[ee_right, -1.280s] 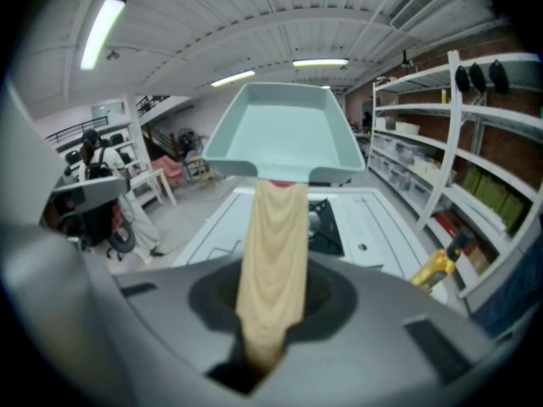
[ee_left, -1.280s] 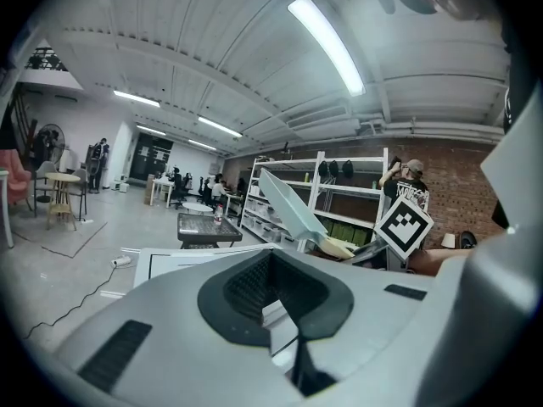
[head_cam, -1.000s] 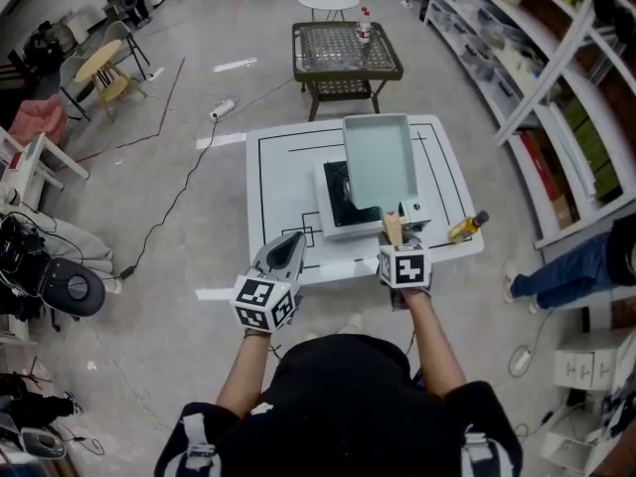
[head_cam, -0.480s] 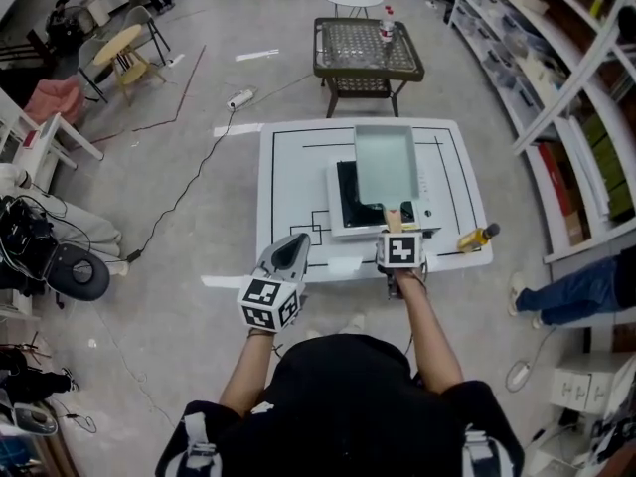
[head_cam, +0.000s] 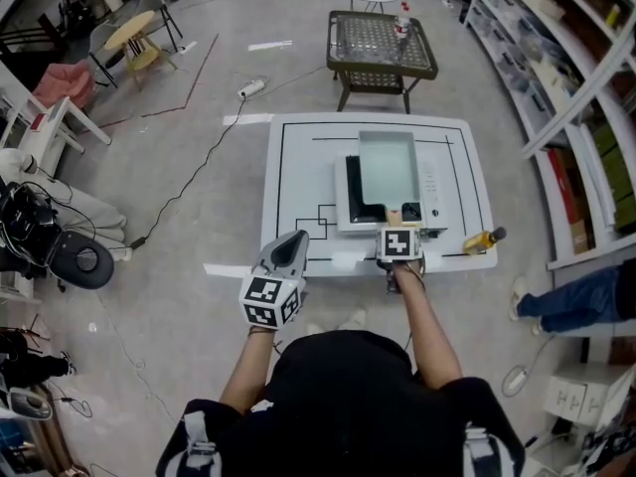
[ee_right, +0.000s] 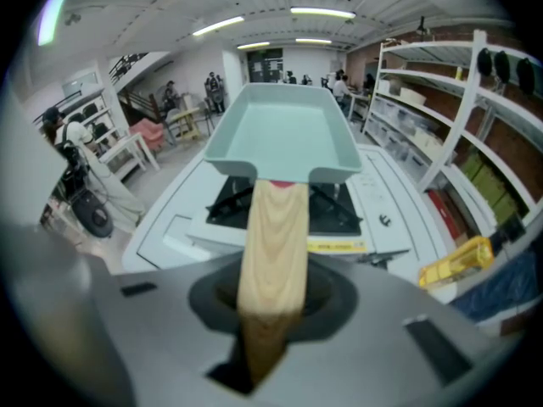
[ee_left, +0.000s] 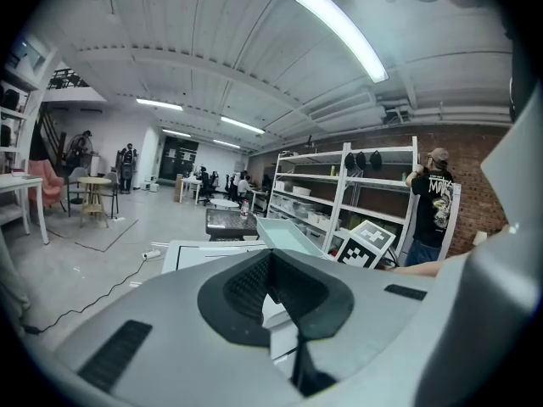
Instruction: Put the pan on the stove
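A pale green rectangular pan with a wooden handle hangs over the white stove with its black cooktop, on the white table. My right gripper is shut on the handle at the stove's near edge. In the right gripper view the handle runs from the right gripper up to the pan, which is above the stove. My left gripper is off the table's near edge, shut and holding nothing. The left gripper view shows the left gripper and the pan beyond.
A yellow bottle lies at the table's near right corner, also the yellow bottle in the right gripper view. Shelving runs along the right. A dark wicker table stands behind. A cable crosses the floor at the left.
The head camera has shifted, so the table sits higher and further right in view. The pan stays in the right gripper over the stove and looks smaller. The left gripper has barely moved.
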`<state>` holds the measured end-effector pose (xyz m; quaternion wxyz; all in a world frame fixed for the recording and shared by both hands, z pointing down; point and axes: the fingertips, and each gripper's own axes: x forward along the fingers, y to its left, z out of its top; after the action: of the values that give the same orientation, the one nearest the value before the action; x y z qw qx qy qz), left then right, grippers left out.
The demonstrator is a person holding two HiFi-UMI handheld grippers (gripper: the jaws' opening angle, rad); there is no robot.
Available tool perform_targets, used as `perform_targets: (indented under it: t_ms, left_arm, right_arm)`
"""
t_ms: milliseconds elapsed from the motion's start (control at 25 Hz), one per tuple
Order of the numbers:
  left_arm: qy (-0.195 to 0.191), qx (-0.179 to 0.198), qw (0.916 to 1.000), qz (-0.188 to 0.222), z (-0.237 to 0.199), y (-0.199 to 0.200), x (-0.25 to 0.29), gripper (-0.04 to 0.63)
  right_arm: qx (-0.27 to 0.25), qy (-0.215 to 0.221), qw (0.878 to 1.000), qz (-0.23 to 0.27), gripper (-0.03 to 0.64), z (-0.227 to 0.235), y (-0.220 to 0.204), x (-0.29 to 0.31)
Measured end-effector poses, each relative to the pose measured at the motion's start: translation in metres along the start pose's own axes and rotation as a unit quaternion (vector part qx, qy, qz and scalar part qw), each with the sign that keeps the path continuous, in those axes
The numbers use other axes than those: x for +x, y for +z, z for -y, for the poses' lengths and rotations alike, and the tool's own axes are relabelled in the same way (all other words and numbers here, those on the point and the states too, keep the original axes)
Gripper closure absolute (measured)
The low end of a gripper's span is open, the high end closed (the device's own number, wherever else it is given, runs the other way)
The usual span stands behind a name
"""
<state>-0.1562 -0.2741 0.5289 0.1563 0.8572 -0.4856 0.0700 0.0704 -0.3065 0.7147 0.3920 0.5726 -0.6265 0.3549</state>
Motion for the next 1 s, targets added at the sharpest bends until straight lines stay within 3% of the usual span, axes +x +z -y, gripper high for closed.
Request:
perform_targets:
  t_ms: [320,560,1000]
  left_arm:
    - [0.002,0.011,0.9999,-0.004,0.001,-0.003,0.004,0.569]
    - [0.006,0.017,0.9998,-0.009,-0.002,-0.001,0.008,0.569]
    - [0.014,0.009,0.9998,-0.013,-0.005,-0.008,0.010,0.569]
  right_arm:
    - [-0.003,0.019,1.000,0.000,0.534,-0.005,-0.001,0.022]
    - [-0.003,0.009,1.000,-0.028,0.532,-0.005,-0.008,0.023]
    - [0.000,0.007,1.000,-0.020,0.526,-0.004,-0.003,0.020]
